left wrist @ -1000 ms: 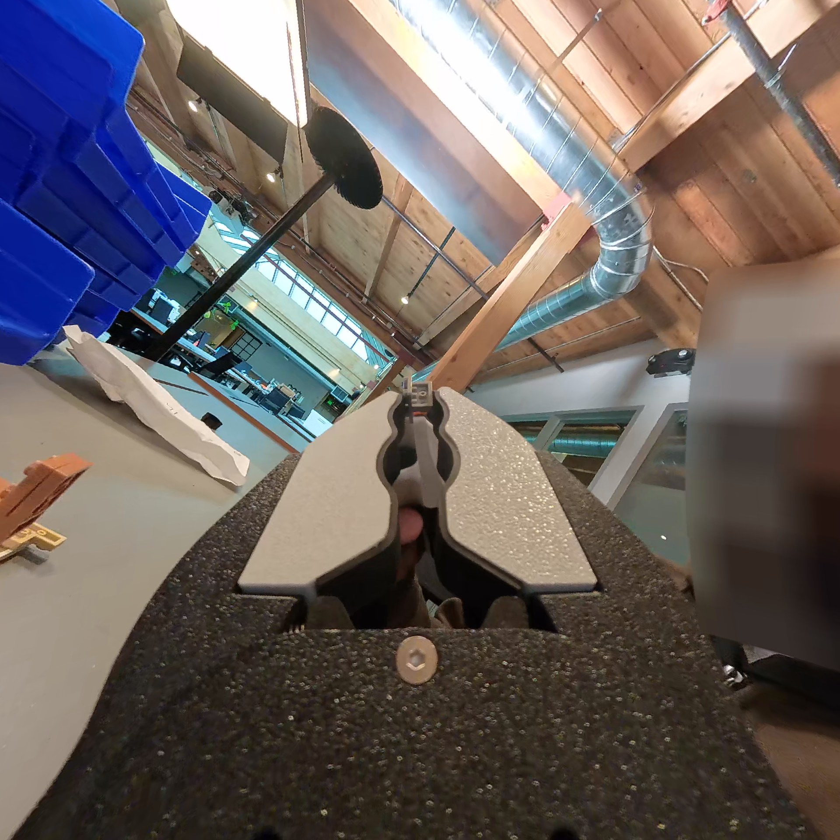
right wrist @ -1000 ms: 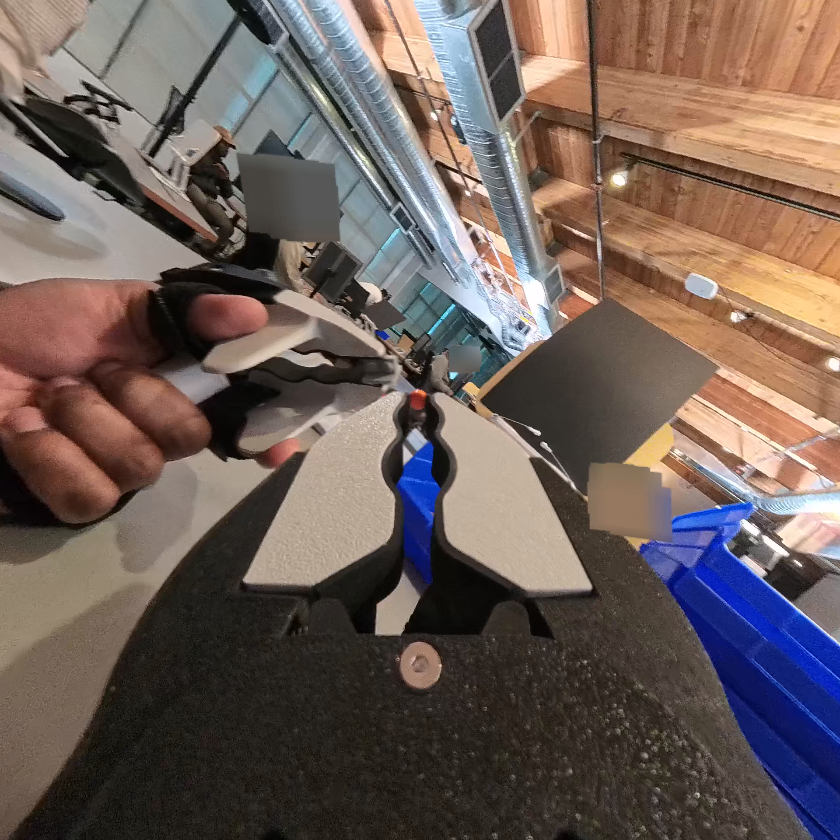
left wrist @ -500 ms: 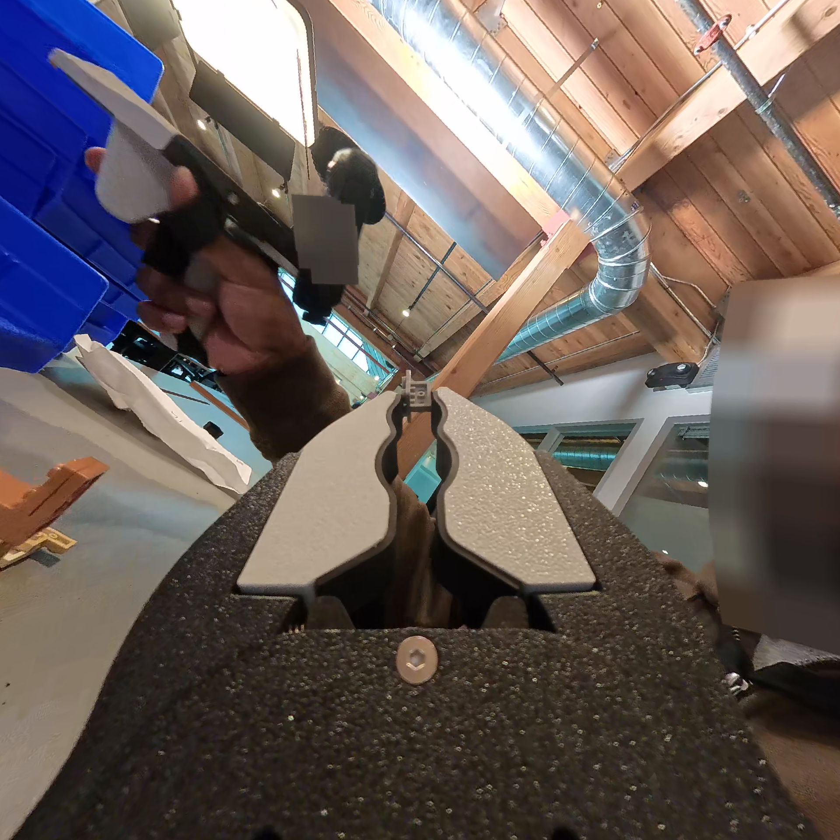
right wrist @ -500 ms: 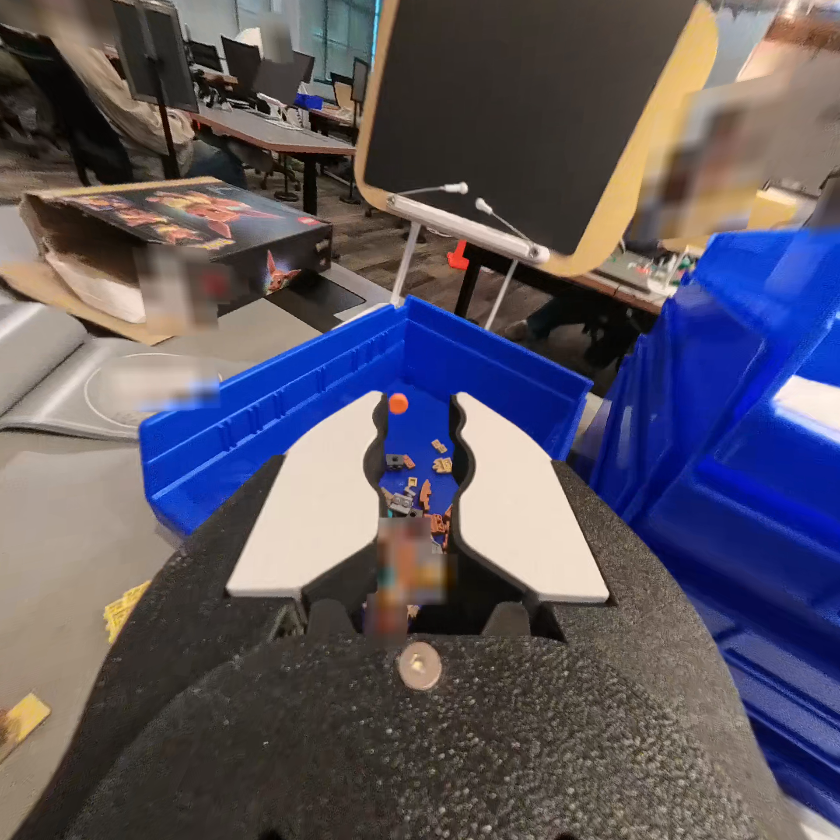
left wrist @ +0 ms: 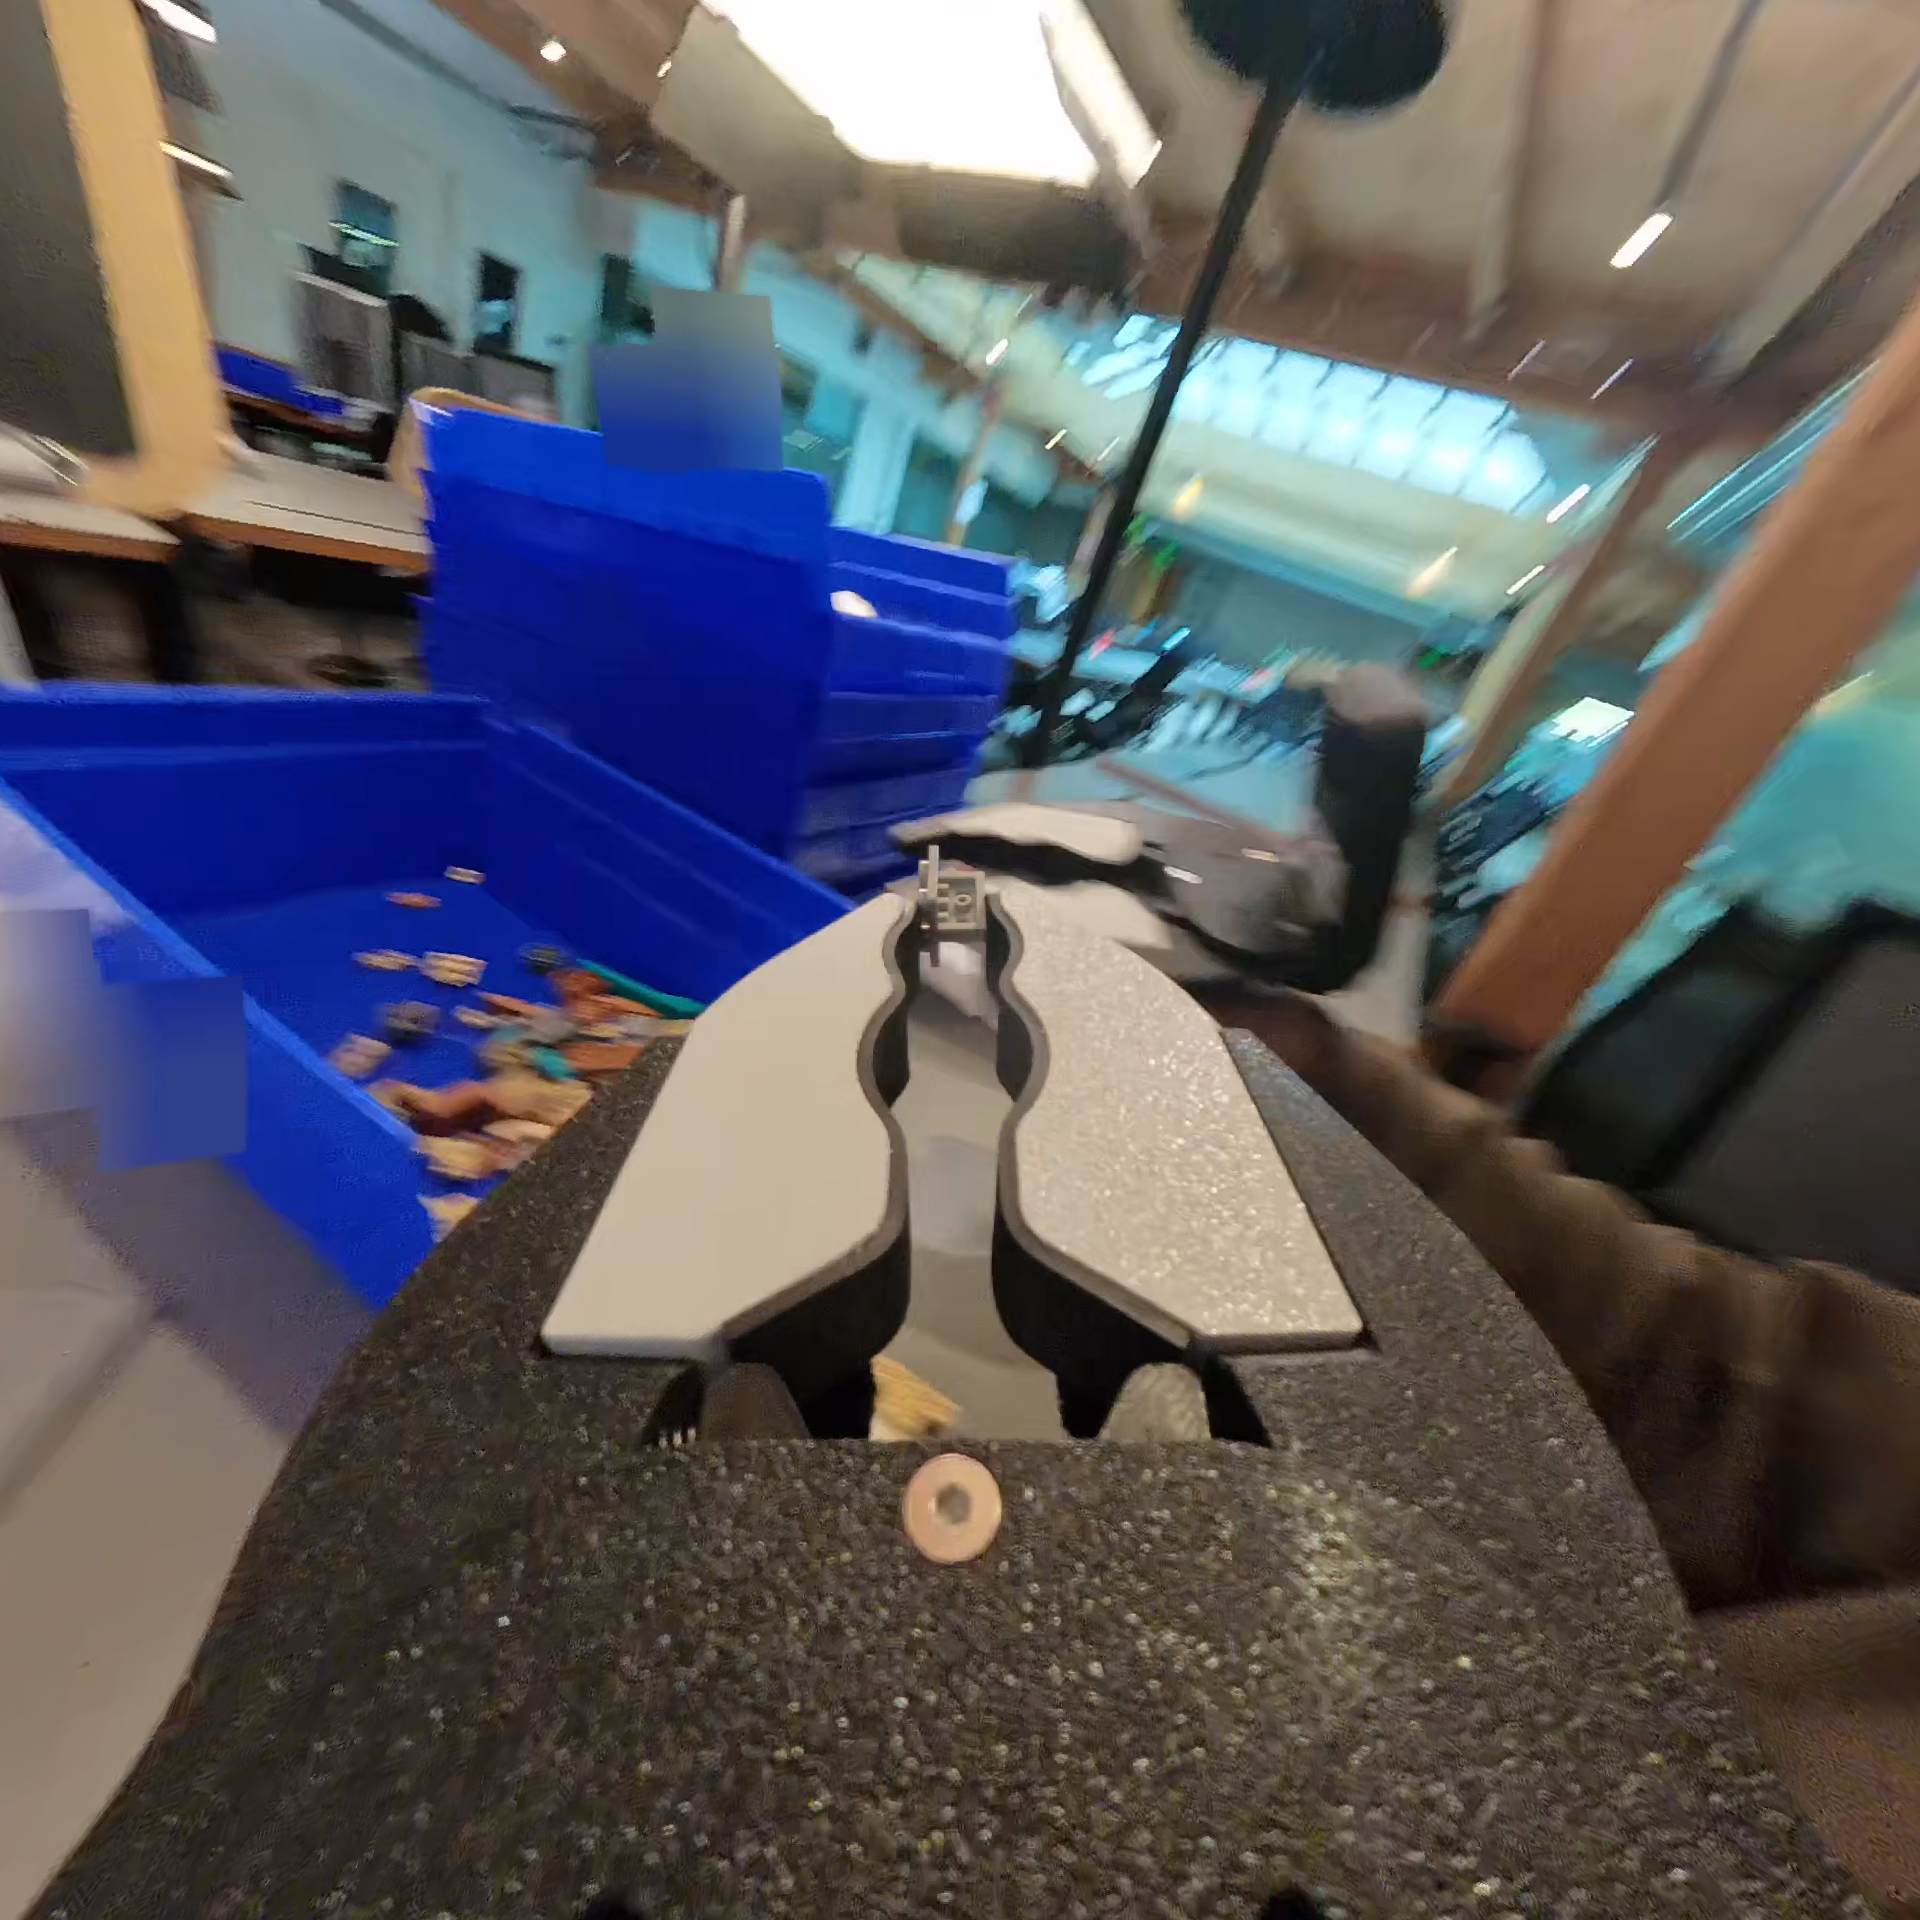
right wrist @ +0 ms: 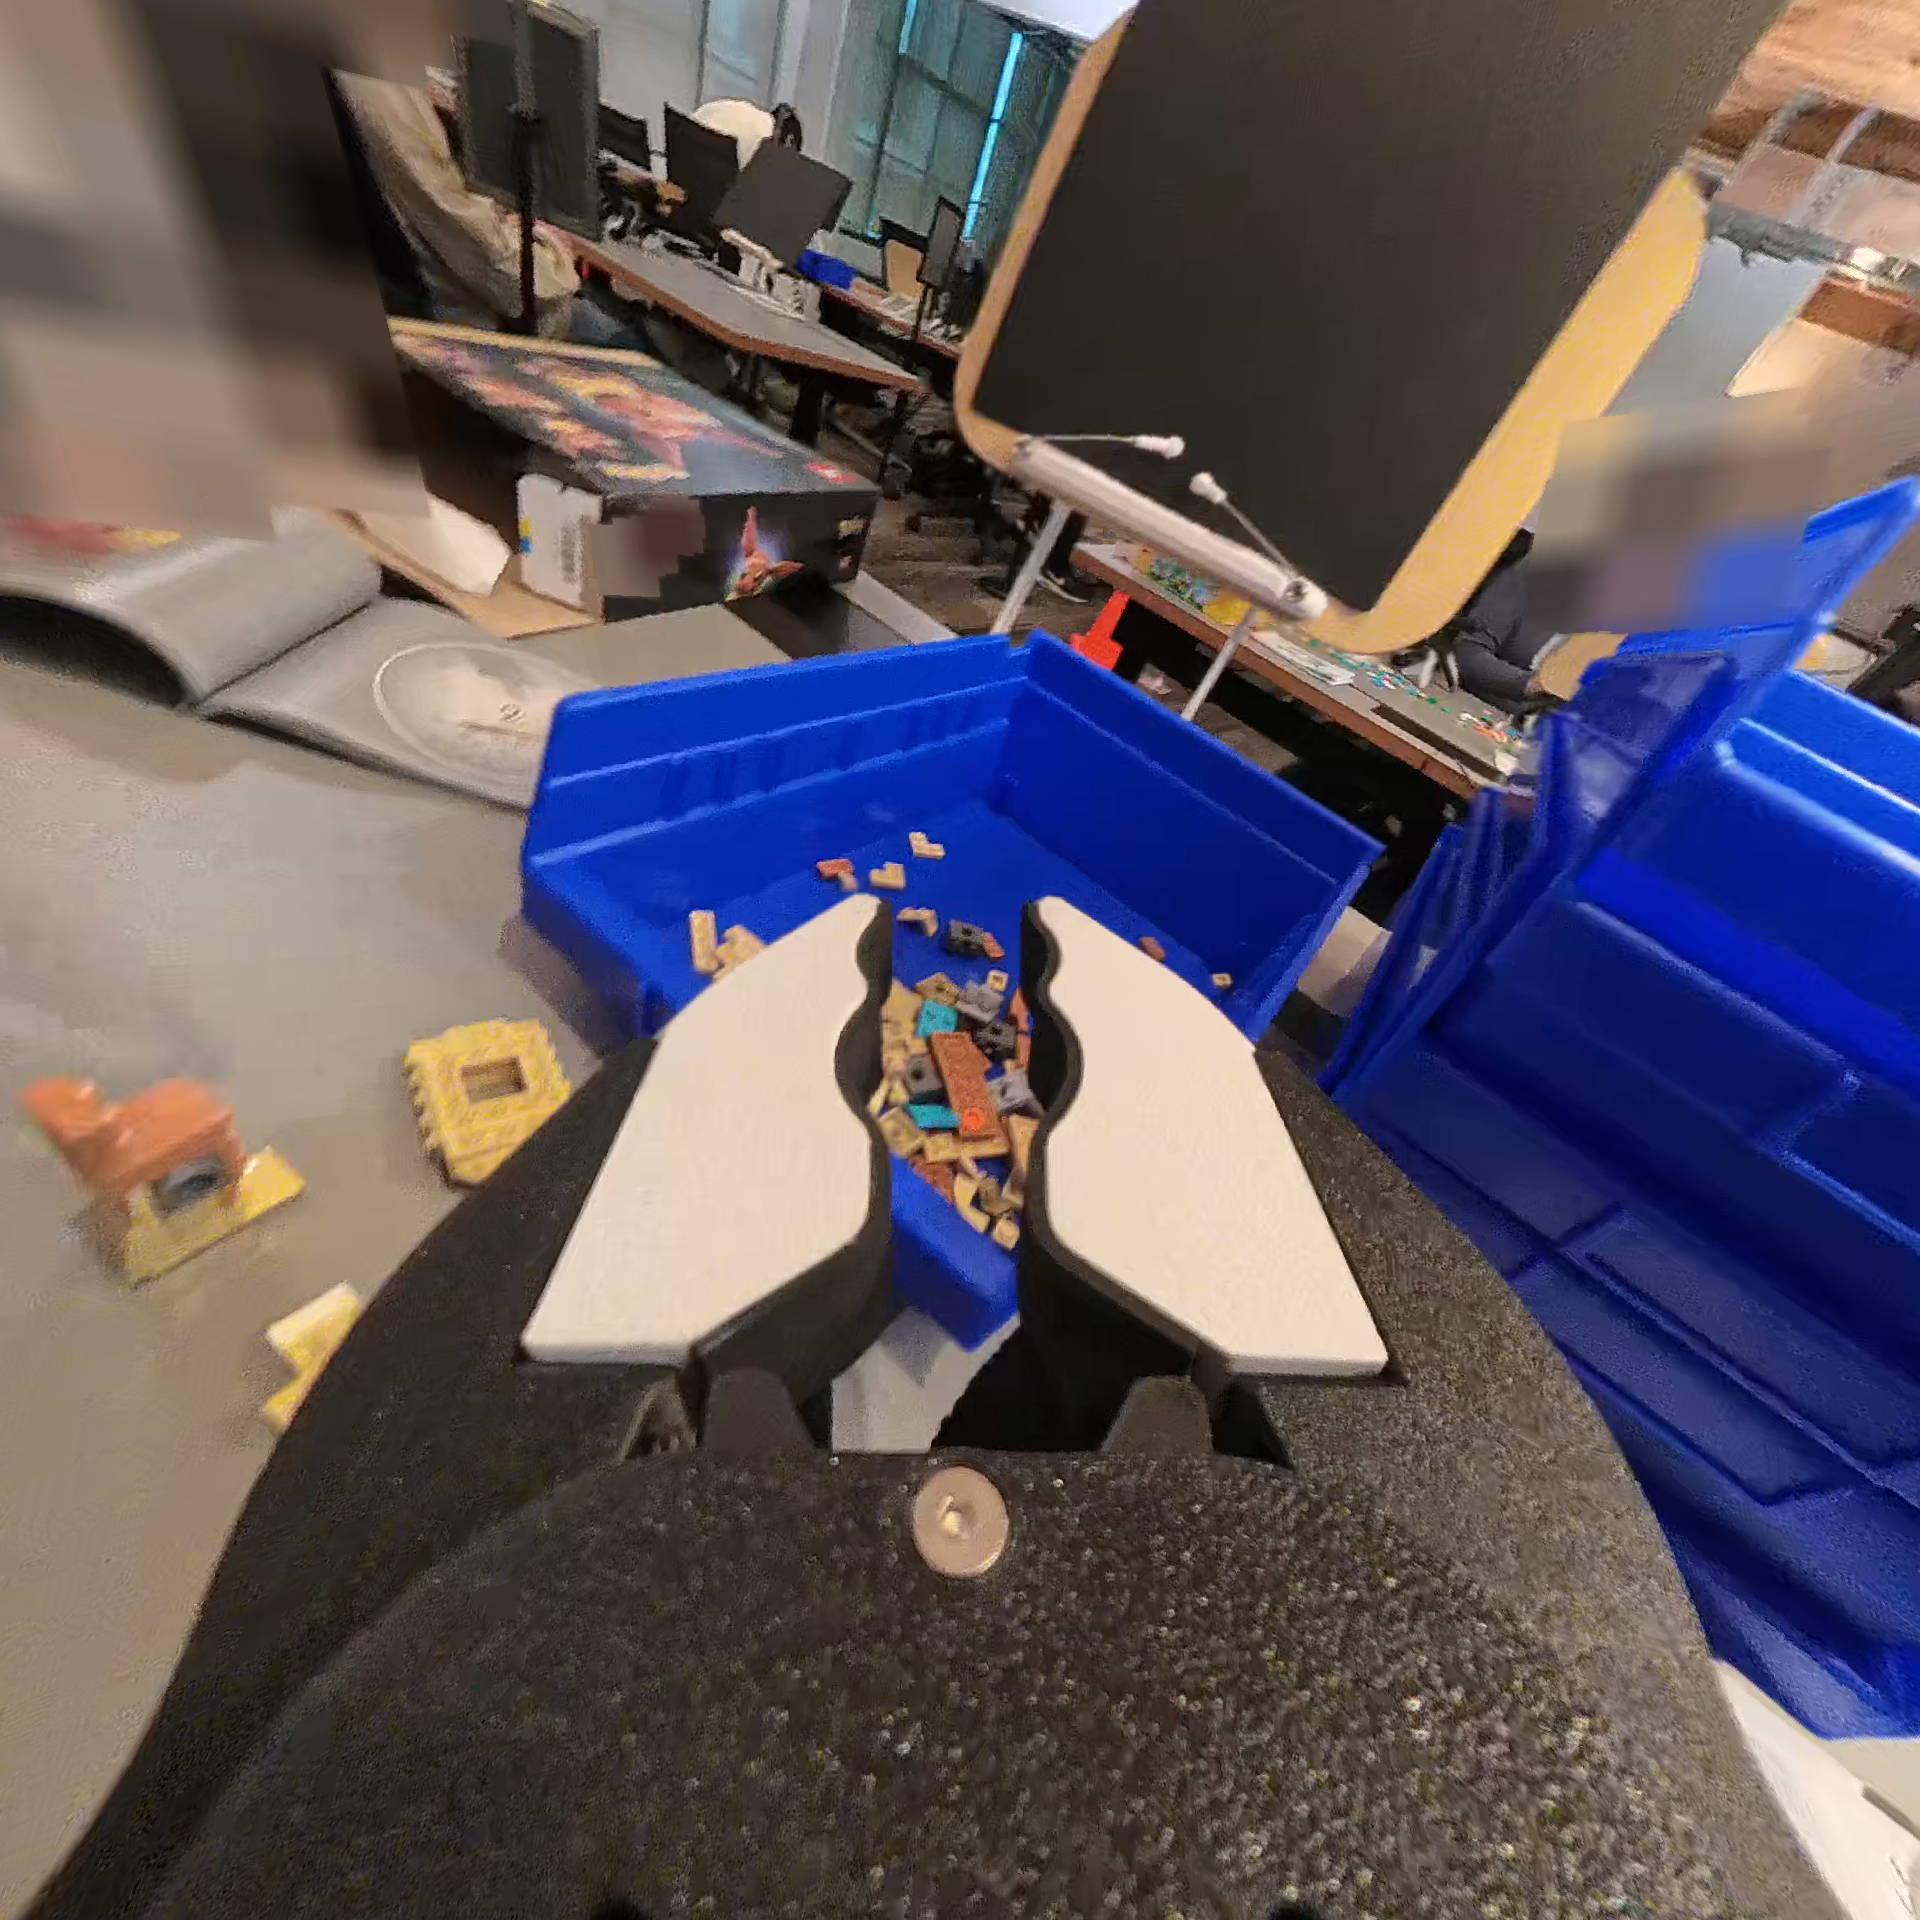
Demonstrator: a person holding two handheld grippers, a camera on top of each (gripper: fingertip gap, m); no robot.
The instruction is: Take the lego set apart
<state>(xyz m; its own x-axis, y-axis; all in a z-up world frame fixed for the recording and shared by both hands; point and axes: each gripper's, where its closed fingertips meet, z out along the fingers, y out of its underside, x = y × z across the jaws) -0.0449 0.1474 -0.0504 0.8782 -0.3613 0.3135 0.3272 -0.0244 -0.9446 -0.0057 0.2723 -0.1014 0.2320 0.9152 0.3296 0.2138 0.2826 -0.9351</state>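
My left gripper [left wrist: 954, 914] is clenched on a small grey brick [left wrist: 961, 906]. Both fingertips press on its sides, in the middle of the left wrist view, and a thin grey plate stands up at the left side of the brick. My right gripper [right wrist: 954, 930] is released. Its fingers stand apart with nothing between them, above the blue bin [right wrist: 790, 727] in the middle of the right wrist view. Under the fingertips lies a heap of small bricks [right wrist: 951, 1081], tan, brown, grey and turquoise.

I think the good way here is to keep the left grip steady, because the grey brick is very small and sits only at the tips. With the right gripper I would aim at one brick that lies apart from the others and take it by two flat sides, not push into the heap.

On the grey table [right wrist: 208, 883], at the left side of the right wrist view, there are a yellow square frame [right wrist: 486, 1096], an orange and yellow small model [right wrist: 156, 1164] and one yellow piece [right wrist: 310, 1345] at the edge of my gripper body. More blue bins [right wrist: 1714, 1039] stand at the right side.

The left wrist view is blurred, so the bricks in the bin at its left side are hard to make out. In its right part I see a grey and black shape that may be my other gripper, but I cannot tell for sure. The gripper bodies cover the lower half of both views, so the table close to me is hidden.
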